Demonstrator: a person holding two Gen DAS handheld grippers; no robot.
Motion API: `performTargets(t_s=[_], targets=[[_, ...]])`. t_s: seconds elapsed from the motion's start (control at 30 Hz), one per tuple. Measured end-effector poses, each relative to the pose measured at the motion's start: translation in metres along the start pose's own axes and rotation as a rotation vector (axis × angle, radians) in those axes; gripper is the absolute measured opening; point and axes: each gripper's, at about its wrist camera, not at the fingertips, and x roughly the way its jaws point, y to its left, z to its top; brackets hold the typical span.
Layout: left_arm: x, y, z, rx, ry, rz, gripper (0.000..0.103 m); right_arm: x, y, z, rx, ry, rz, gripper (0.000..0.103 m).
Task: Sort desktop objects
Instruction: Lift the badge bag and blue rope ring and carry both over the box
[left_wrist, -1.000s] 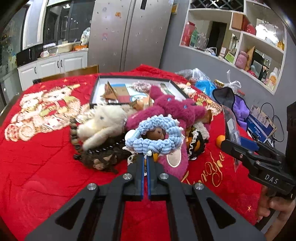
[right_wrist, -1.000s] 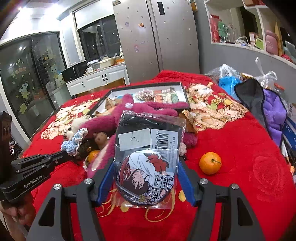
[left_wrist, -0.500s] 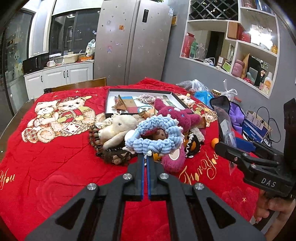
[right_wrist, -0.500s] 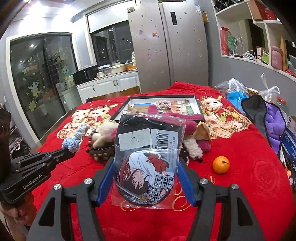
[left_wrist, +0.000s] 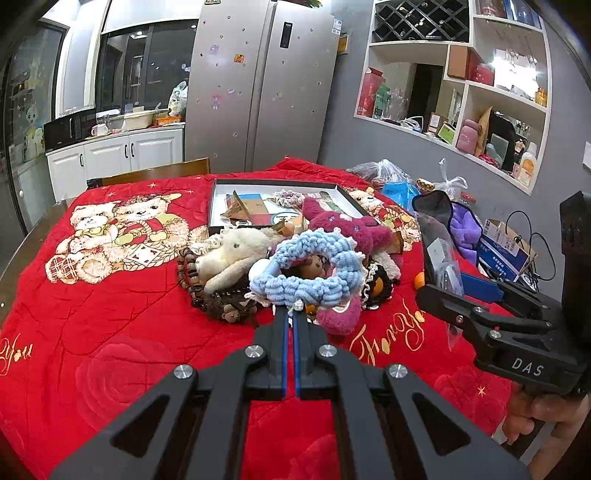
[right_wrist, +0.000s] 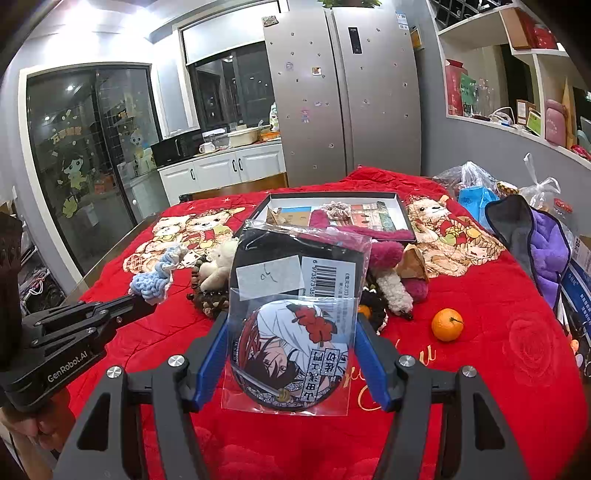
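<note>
1. Two things are held above the worktop (left_wrist: 96, 314): a blue crocheted ring (left_wrist: 306, 266) and a clear plastic packet (right_wrist: 295, 317).
2. The left gripper (left_wrist: 290, 314) points forward and a little up, its blue-lined jaws pressed together on the lower edge of the ring, which stands upright at the tips.
3. The ring is of soft, thick yarn in pale blue with a whitish border, and it has an open middle.
4. The right gripper (right_wrist: 291, 354) is held level, its jaws wide but closed on the two sides of the packet.
5. The packet is flat and shiny, with a barcode label and a round badge with a drawn figure inside.
6. Behind both, on the red quilted cover, lies a heap: a cream plush toy (left_wrist: 232, 254), a magenta plush toy (left_wrist: 347, 229) and dark wooden beads (left_wrist: 192, 277).
7. A shallow black-edged box (left_wrist: 216, 195) lies beyond the heap, and a small orange (right_wrist: 447, 325) lies apart to the right.
</note>
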Motion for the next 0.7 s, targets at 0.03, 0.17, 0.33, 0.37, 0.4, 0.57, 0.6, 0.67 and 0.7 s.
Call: performTargets(t_s=[0.03,0.17,0.33,0.37,0.4,0.57,0.6,0.67,0.7], targets=[[0.001,0.0,-0.001,-0.001,0.004,-0.003,0.002,0.0,0.0,0.0,0.001,0.003,-0.001,0.066],[0.01,0.0,-0.005,-0.003,0.028,-0.005,0.002,0.007,-0.005,-0.005,0.016,0.027,0.004,0.066],[0.017,0.001,-0.007,-0.001,0.042,-0.006,0.002,0.016,-0.008,-0.01,0.014,0.031,-0.016,0.066],[0.018,0.001,-0.006,-0.002,0.041,-0.008,0.002,0.015,-0.006,-0.01,0.0,0.017,-0.023,0.066],[0.018,0.002,-0.006,-0.003,0.039,-0.009,0.002,0.014,-0.003,-0.009,-0.028,-0.001,-0.038,0.066],[0.021,0.003,-0.004,-0.005,0.038,-0.006,0.002,0.013,0.001,-0.007,-0.032,-0.014,0.038,0.066],[0.021,0.003,-0.004,-0.003,0.037,-0.006,0.002,0.015,0.0,-0.007,-0.021,-0.011,0.052,0.066],[0.022,0.004,-0.004,-0.003,0.042,-0.007,0.002,0.017,0.001,-0.007,-0.022,-0.003,0.041,0.067],[0.023,0.005,-0.004,-0.004,0.043,-0.008,0.002,0.017,0.0,-0.007,-0.018,-0.003,0.041,0.067]])
